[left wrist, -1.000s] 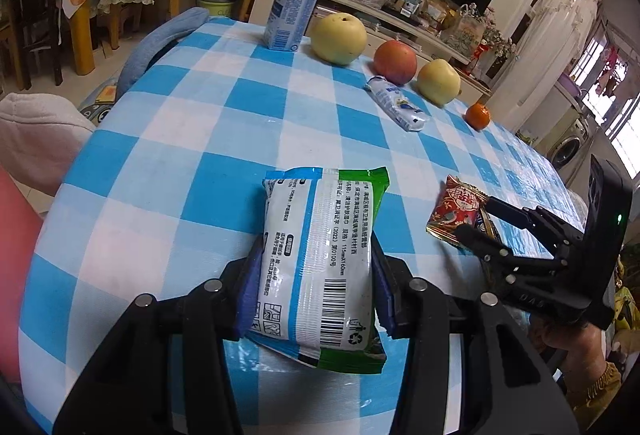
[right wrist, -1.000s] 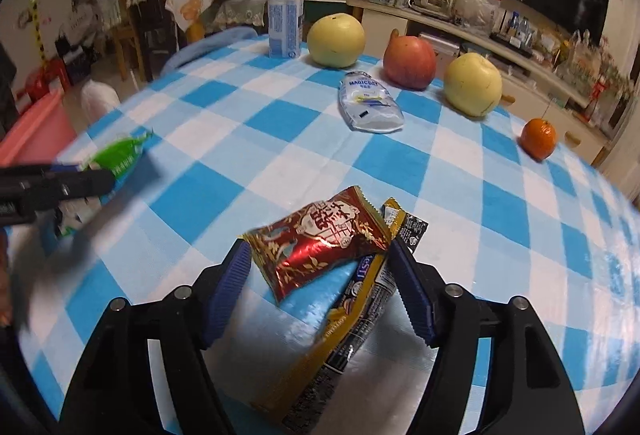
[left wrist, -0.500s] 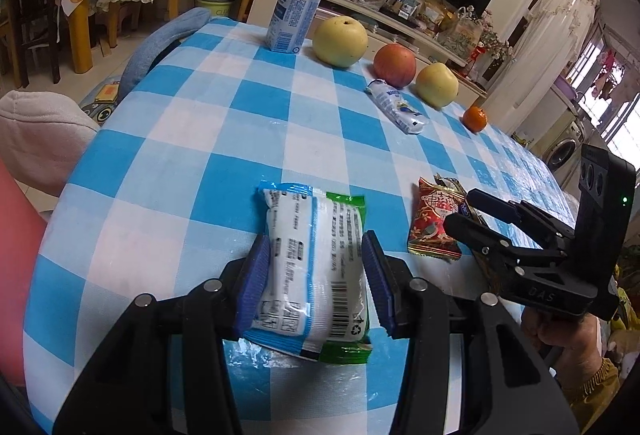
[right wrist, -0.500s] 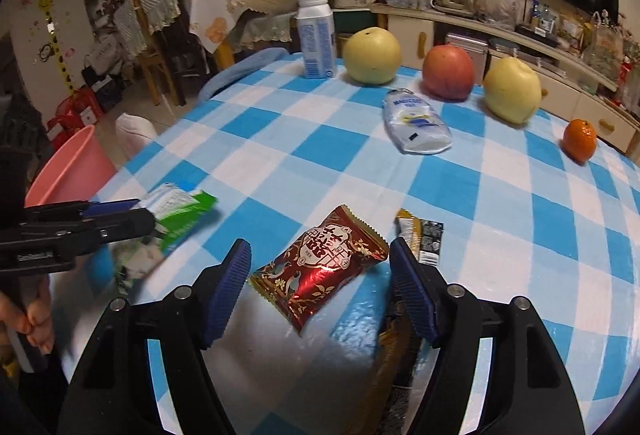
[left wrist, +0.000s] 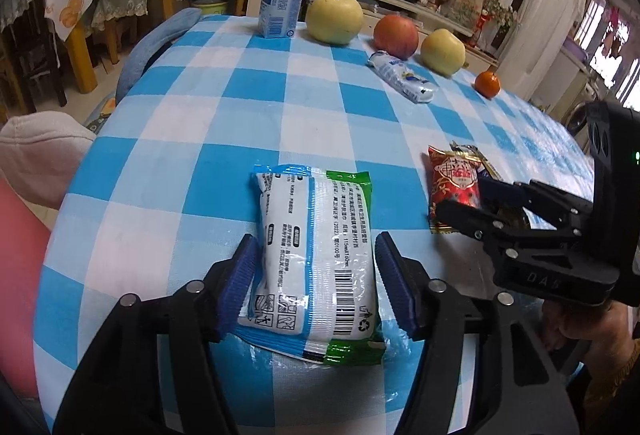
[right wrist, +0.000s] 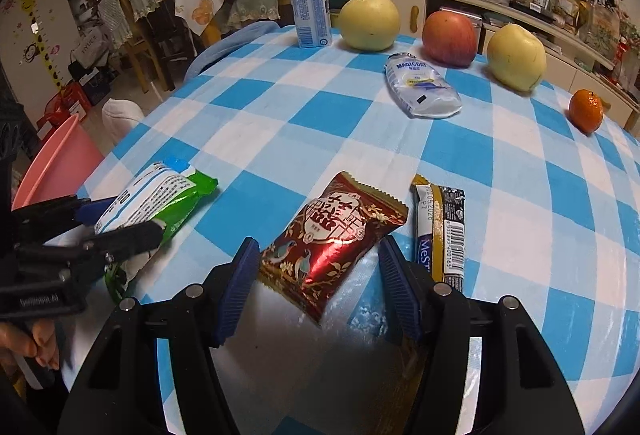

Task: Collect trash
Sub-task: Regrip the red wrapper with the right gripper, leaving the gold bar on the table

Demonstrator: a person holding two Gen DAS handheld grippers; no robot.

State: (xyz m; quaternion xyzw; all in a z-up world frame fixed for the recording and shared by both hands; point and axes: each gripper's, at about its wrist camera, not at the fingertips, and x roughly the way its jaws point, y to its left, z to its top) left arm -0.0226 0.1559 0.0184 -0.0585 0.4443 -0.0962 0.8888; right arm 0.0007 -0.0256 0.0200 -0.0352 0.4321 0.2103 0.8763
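A white and green wipes packet (left wrist: 316,259) lies on the blue checked tablecloth. My left gripper (left wrist: 316,283) is open, its jaws on either side of the packet's near half, a small gap on the right side. A red snack wrapper (right wrist: 332,247) lies between the open jaws of my right gripper (right wrist: 320,285). A brown and gold bar wrapper (right wrist: 440,227) lies just right of it, beside the right finger. A white crumpled pouch (right wrist: 422,85) lies farther back. The right gripper (left wrist: 476,195) also shows in the left wrist view, at the red wrapper (left wrist: 454,183).
At the table's far edge stand a milk carton (right wrist: 310,5), a yellow pear (right wrist: 370,21), a red apple (right wrist: 450,39), a yellow apple (right wrist: 516,57) and a small orange (right wrist: 586,111). A pink bin (right wrist: 52,171) stands off the table's left edge.
The left gripper's jaws have opened a little around the wipes packet. The right gripper has moved forward, so the red wrapper now lies between its jaws. The bar wrapper now lies outside them.
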